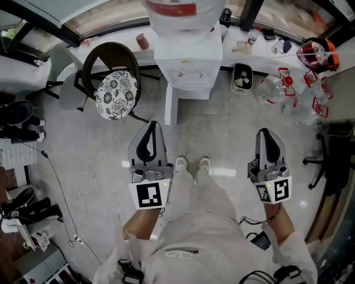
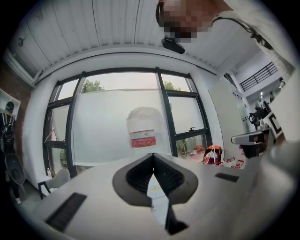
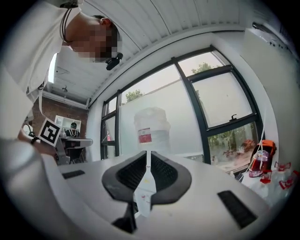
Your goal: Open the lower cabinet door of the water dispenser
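I judge the opening to be as good as done. A narrow white door panel [image 1: 171, 105] juts from the lower left front of the white water dispenser [image 1: 188, 64], under its big clear bottle [image 1: 177, 14], toward the operator's shoes [image 1: 192, 164]. I take it for the lower cabinet door swung out, though the steep angle leaves me unsure. The left gripper [image 1: 150, 128] and the right gripper [image 1: 265, 135] hover level, well apart from the dispenser, each with its tongs together and nothing between them. If the door needs to go wider, I would lower one gripper to the panel's free edge and nudge it round; otherwise only backing off is left. A dark-framed chair with a black-and-white floral cushion [image 1: 116, 93] stands just left of the door's swing and could block it. A small dark bin [image 1: 242, 76] and clear plastic bottles with red caps [image 1: 288, 91] sit to the right, and a thin white cable [image 1: 105, 161] lies on the floor near the feet.
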A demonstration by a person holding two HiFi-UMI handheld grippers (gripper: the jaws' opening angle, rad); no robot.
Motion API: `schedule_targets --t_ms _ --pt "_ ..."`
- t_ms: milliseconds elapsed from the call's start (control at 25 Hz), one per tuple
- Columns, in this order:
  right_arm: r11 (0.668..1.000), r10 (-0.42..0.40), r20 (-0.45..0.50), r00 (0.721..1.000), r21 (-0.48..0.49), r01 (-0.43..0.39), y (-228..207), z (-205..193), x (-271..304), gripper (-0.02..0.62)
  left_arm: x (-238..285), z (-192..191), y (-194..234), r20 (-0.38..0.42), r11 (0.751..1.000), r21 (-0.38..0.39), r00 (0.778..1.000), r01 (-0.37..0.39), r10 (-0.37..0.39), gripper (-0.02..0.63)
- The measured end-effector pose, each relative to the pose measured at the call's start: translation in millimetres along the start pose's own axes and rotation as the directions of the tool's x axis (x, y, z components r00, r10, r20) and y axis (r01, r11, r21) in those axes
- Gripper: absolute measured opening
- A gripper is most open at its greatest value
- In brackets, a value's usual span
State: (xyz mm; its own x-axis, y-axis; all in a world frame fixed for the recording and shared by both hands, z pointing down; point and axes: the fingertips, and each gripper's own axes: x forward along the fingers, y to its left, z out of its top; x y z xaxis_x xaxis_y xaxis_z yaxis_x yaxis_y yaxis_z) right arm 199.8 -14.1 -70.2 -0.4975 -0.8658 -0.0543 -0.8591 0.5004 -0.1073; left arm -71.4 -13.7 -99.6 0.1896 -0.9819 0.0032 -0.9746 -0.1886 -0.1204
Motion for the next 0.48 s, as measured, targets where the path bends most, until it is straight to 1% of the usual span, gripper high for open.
schedule_targets --t_ms 80,200,360,480 --pt "1.000 -0.016 0.023 1.000 -0.012 0.016 2.7 20.6 -6.4 0.037 -6.7 18.4 0.6 0.017 1.000 -0.002 1.000 0.011 -0.011 0.005" --pt "1.000 -0.030 0.053 0.998 -0.005 0.030 13.2 44.6 -11.9 0.037 -14.1 40.7 -3.8 0.046 0.998 0.000 0.997 0.056 -0.056 0.005" --pt "0.999 -0.038 0.071 0.997 0.002 0.038 30.6 65.6 -15.7 0.037 -22.8 55.6 -9.1 0.050 0.995 -0.007 0.994 0.101 -0.100 0.005" --pt "0.997 -0.060 0.068 0.996 -0.040 0.063 40.7 76.6 -19.8 0.037 -29.8 62.7 -0.2 0.061 0.995 -0.006 0.993 0.103 -0.102 0.005"
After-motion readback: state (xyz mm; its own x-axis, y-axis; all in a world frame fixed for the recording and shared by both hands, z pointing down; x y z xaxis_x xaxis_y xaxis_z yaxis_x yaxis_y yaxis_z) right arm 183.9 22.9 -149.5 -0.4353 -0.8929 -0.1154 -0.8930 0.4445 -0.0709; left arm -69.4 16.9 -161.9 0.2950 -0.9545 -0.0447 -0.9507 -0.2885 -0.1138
